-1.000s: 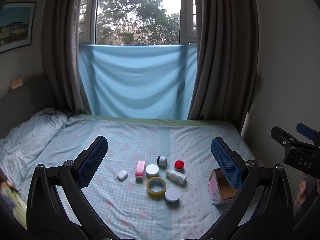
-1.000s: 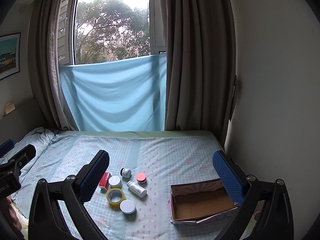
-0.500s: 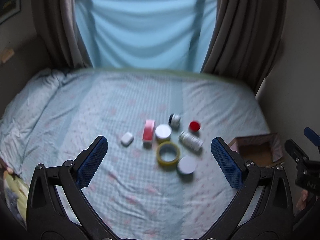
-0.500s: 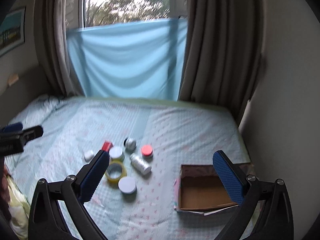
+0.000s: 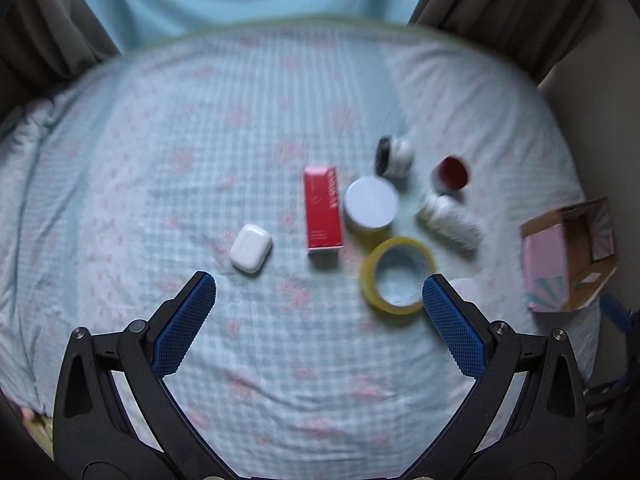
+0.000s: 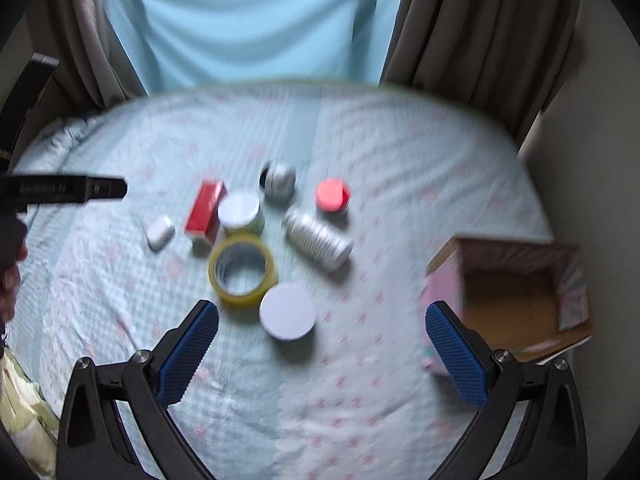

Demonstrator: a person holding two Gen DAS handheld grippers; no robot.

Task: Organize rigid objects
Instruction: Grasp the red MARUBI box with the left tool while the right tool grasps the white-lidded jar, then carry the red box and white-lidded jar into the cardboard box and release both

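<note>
Several small items lie grouped on the bed: a white earbud case (image 5: 251, 248), a red box (image 5: 322, 213), a white round tin (image 5: 371, 204), a yellow tape roll (image 5: 398, 275), a white bottle on its side (image 5: 450, 220), a red-capped jar (image 5: 452, 172) and a dark-lidded jar (image 5: 394, 156). A white round lid (image 6: 287, 311) lies just ahead of my right gripper (image 6: 322, 330), which is open and empty. My left gripper (image 5: 319, 302) hangs open and empty above the sheet, short of the red box. An open cardboard box (image 6: 516, 292) sits at the right.
The bed (image 5: 160, 140) has a pale blue checked sheet with pink marks. Brown curtains (image 6: 472, 28) and a blue cloth (image 6: 256, 20) hang behind it. A wall (image 6: 592, 160) borders the right side. The left gripper's body (image 6: 64, 191) and a hand (image 6: 10, 280) show at the left edge.
Both grippers have tilted down and moved in toward the items on the bed. The window has left both views. Nothing on the bed has moved.
</note>
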